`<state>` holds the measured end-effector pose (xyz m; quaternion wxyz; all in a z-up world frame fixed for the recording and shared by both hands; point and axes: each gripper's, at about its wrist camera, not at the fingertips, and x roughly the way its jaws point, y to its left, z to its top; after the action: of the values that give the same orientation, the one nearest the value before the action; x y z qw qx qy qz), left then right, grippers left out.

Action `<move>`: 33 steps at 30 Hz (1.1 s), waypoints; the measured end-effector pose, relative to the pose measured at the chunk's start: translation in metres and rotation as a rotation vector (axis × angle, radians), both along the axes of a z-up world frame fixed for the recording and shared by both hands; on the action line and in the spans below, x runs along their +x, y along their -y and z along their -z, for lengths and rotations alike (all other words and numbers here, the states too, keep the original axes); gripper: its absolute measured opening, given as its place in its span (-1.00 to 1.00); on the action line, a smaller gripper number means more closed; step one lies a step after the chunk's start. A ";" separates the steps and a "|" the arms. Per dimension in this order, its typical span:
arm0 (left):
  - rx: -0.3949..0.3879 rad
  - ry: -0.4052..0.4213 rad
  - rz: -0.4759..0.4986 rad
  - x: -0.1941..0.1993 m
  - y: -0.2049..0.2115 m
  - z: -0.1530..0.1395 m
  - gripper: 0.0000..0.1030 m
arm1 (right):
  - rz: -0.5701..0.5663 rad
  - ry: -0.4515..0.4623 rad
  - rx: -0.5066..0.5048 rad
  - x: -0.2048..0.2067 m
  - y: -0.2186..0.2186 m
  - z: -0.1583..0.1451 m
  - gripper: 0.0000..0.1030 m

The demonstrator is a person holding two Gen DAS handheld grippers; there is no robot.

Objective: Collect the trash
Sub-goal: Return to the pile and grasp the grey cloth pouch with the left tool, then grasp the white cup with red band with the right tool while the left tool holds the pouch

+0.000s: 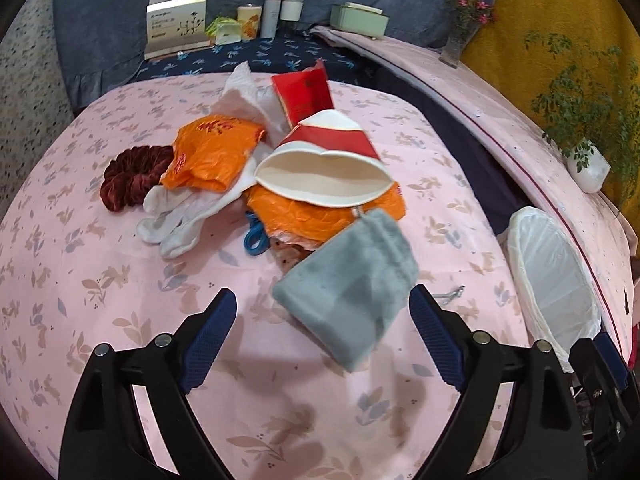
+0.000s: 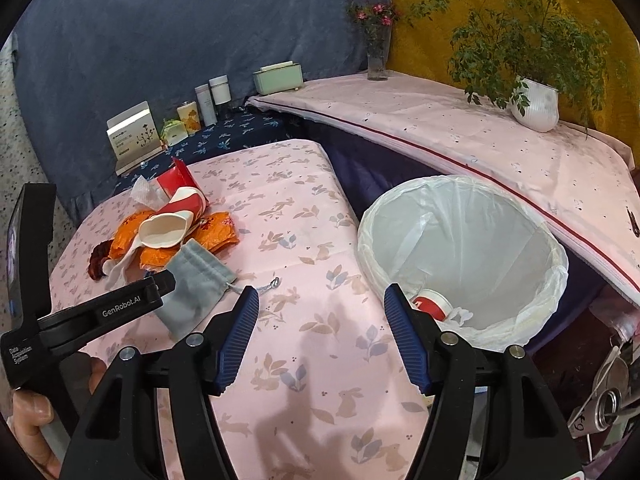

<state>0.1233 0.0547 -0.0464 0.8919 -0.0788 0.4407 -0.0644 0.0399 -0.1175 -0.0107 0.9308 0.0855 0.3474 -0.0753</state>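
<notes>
Some of the job looks done, because 1 red and white cup [image 2: 432, 304] is already seen lying at the bottom of the bin [image 2: 560, 264], which is lined with a white bag. Most of the trash is still left on the table [image 1: 120, 280]. A pile is seen there: a squashed paper cup [image 1: 324, 172], 2 orange wrappers [image 1: 212, 152], a red packet [image 1: 304, 96] and some white crumpled paper [image 1: 240, 96]. A white glove [image 1: 180, 216], a dark red hair tie [image 1: 132, 176] and a grey pouch [image 1: 352, 292] are mixed in, and these may not be trash at all. The left gripper [image 1: 322, 332] is held wide open and nothing is held in it. The grey pouch lies just ahead of it, partly between its fingers, and the pile lies a little farther on. The right gripper [image 2: 320, 336] is also open and empty. It is pointed at bare table, with the bin just to its right and the pile off to its left.
</notes>
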 end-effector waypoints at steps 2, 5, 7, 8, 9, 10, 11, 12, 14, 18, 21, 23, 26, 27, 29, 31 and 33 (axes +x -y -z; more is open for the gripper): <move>-0.005 -0.010 -0.002 0.003 -0.002 0.004 0.63 | -0.009 -0.009 0.003 0.003 -0.005 0.004 0.23; -0.010 -0.022 -0.001 0.007 -0.004 0.010 0.60 | -0.020 -0.023 0.003 0.008 -0.010 0.010 0.23; -0.018 -0.031 0.006 0.010 -0.004 0.012 0.49 | -0.027 -0.031 0.005 0.011 -0.013 0.013 0.23; -0.023 -0.038 0.012 0.012 -0.003 0.014 0.38 | -0.029 -0.034 0.006 0.012 -0.014 0.015 0.23; -0.027 -0.044 0.017 0.013 -0.002 0.015 0.33 | -0.032 -0.038 0.006 0.014 -0.016 0.016 0.23; -0.033 -0.052 0.023 0.014 -0.001 0.017 0.26 | -0.034 -0.041 0.007 0.015 -0.017 0.018 0.23; -0.037 -0.057 0.027 0.015 -0.001 0.018 0.16 | -0.035 -0.045 0.008 0.017 -0.018 0.019 0.23; -0.043 -0.060 0.033 0.016 0.000 0.020 0.10 | -0.037 -0.048 0.008 0.018 -0.019 0.020 0.23; -0.056 -0.071 0.054 0.017 0.001 0.022 -0.29 | -0.039 -0.053 0.009 0.020 -0.021 0.022 0.23; -0.075 -0.079 0.086 0.014 0.003 0.023 -0.75 | -0.044 -0.058 0.009 0.022 -0.026 0.024 0.23; -0.087 -0.069 0.104 0.009 0.003 0.019 -0.90 | -0.046 -0.058 0.009 0.023 -0.029 0.023 0.23; -0.093 -0.057 0.111 0.006 0.002 0.014 -0.93 | -0.047 -0.057 0.007 0.023 -0.031 0.022 0.23; -0.102 -0.031 0.118 -0.001 -0.001 0.003 -0.94 | -0.050 -0.052 0.006 0.023 -0.034 0.019 0.23; -0.106 -0.024 0.120 -0.003 -0.003 0.000 -0.94 | -0.052 -0.049 0.006 0.023 -0.036 0.017 0.23; -0.114 -0.008 0.117 -0.008 -0.008 -0.008 -0.95 | -0.055 -0.044 0.006 0.023 -0.038 0.015 0.23; -0.115 0.010 0.113 -0.013 -0.014 -0.018 -0.95 | -0.061 -0.040 0.009 0.023 -0.042 0.013 0.23; -0.110 0.032 0.107 -0.017 -0.020 -0.027 -0.95 | -0.067 -0.037 0.011 0.024 -0.045 0.011 0.23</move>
<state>0.1067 0.0744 -0.0193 0.8884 -0.1030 0.4258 -0.1372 0.0640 -0.0721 -0.0221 0.9257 0.0775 0.3677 -0.0437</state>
